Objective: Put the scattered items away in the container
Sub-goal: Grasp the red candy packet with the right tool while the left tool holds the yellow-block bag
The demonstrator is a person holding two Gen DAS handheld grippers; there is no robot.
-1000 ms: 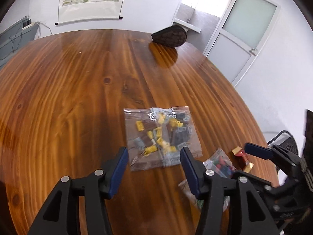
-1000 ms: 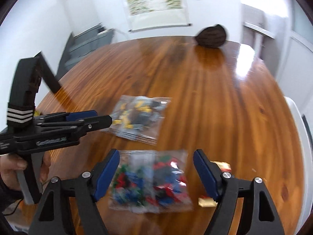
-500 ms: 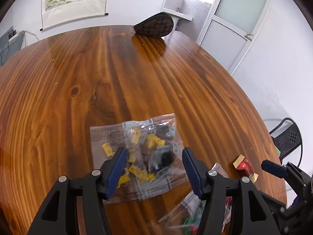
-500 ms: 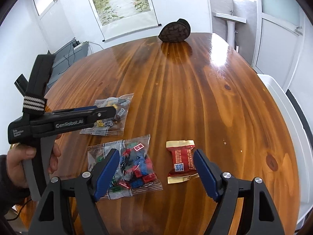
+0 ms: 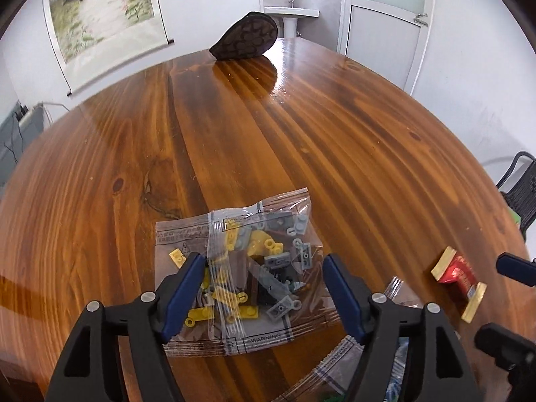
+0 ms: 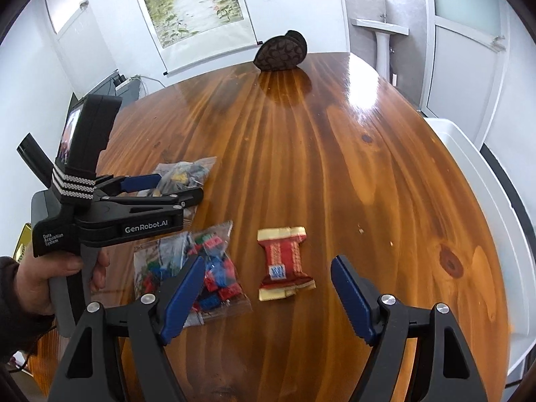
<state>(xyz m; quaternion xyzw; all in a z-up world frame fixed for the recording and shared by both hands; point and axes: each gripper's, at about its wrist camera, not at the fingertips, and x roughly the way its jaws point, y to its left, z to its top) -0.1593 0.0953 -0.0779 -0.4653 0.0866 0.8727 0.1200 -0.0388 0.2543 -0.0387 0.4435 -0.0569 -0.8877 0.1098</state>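
The left gripper (image 5: 261,288) has just been opening; its jaws straddle the bag of yellow bricks (image 5: 244,274), untouched. The right gripper (image 6: 268,294) stands open over the red candy (image 6: 284,261).

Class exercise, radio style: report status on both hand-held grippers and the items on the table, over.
Left hand-held gripper open, just widened, over yellow-grey brick bag. Right hand-held gripper open above red candy. Red-blue brick bag beside it. Nothing blocking.

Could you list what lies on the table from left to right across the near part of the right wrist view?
Left gripper → bag of red and blue bricks → red candy.
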